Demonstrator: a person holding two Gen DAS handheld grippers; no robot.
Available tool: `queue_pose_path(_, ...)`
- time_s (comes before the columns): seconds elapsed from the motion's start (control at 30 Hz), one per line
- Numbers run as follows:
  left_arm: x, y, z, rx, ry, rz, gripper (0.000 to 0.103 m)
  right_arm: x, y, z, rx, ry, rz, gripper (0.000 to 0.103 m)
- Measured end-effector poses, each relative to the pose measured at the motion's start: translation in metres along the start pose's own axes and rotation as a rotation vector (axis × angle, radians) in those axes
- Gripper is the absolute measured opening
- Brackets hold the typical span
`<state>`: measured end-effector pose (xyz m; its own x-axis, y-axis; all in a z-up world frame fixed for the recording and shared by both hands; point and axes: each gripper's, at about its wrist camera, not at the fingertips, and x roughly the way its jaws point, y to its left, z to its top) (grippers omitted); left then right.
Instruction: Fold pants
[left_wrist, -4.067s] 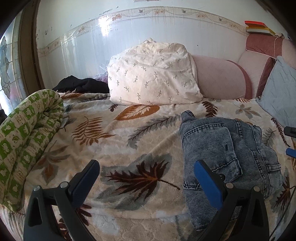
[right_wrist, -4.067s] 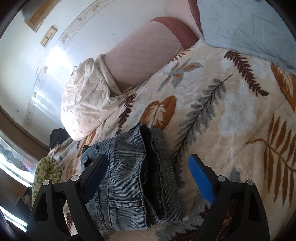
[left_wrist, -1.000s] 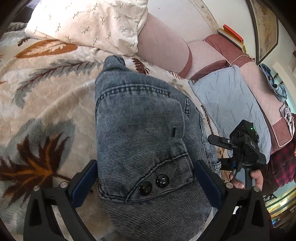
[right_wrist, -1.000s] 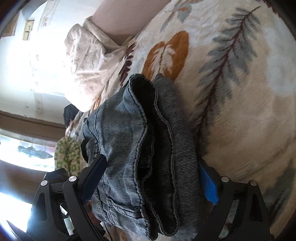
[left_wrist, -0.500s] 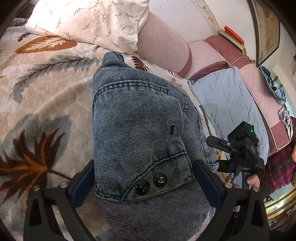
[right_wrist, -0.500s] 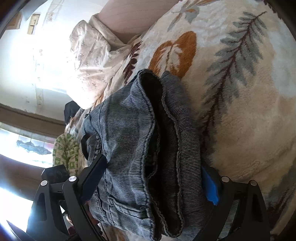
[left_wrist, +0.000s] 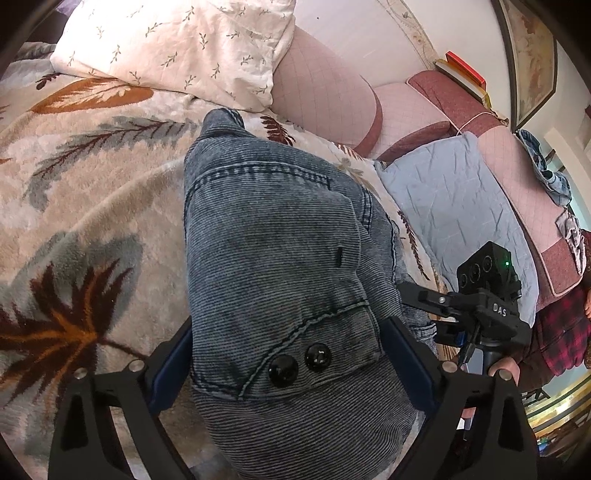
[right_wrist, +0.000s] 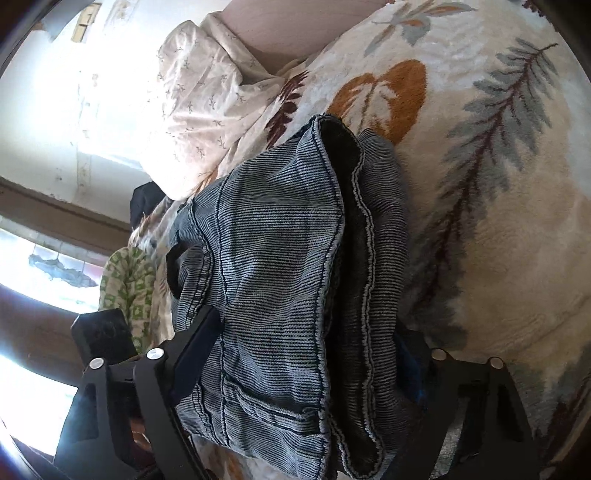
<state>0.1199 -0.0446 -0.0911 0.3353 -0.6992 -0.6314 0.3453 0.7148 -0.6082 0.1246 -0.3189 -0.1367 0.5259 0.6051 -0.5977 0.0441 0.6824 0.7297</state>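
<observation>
- Now the folded pants (left_wrist: 280, 258), a thick bundle of grey-blue denim, lie on the leaf-patterned blanket (left_wrist: 85, 206) of the bed, short of the floral pillow (left_wrist: 177, 48) and the pink bolster (left_wrist: 321, 96).
- The relation that matters: the bundle sits between the two tools, its long axis running away from the left hand-held gripper (left_wrist: 286, 360) towards the pillows, while the right hand-held gripper (right_wrist: 310, 365) meets it from the opposite flank.
- In the left wrist view the bundle's near end, with its two dark buttons (left_wrist: 301, 363), fills the gap between the blue pads; the jaws are closing, and the pads appear to touch the denim on both sides, though how firmly I cannot tell.
- In the right wrist view the stacked layers and the dark inner hem edge pass straight between the fingers; these jaws are closing faster, and the cloth bulges past both pads, so I judge they have begun to press on it.
- Neither hand is clearly nearer: each has the bundle within its own jaws.
- Both tools slope downward onto the bed; a person's hand (left_wrist: 504, 369) holds the right tool's handle at the far side of the bundle in the left view.
- As a judgement, the folding looks nearly done, and the coming move is a two-sided squeeze to lift or shift the bundle; a loose layer could slip out if one side grips late.
</observation>
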Motion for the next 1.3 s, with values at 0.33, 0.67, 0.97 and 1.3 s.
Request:
queue_pose_path(0.33,-0.011,-0.008,0.001,0.012,-0.023,0.007,0.087,0.000,0.016,-0.006,-0.070,-0.024,-0.011,0.054)
queue_pose_path(0.67,-0.026,-0.016,0.003,0.023,-0.061,0.019,0.084,0.000,0.035,-0.012,-0.137,-0.051,-0.005,0.049)
queue_pose_path(0.97,-0.051,-0.013,0.007,0.008,-0.128,0.053,0.084,0.014,0.064,-0.024,-0.240,-0.052,0.017,0.044)
queue_pose_path(1.3,-0.081,0.006,0.015,-0.005,-0.230,0.149,0.084,0.047,0.098,-0.021,-0.327,-0.058,0.061,0.042)
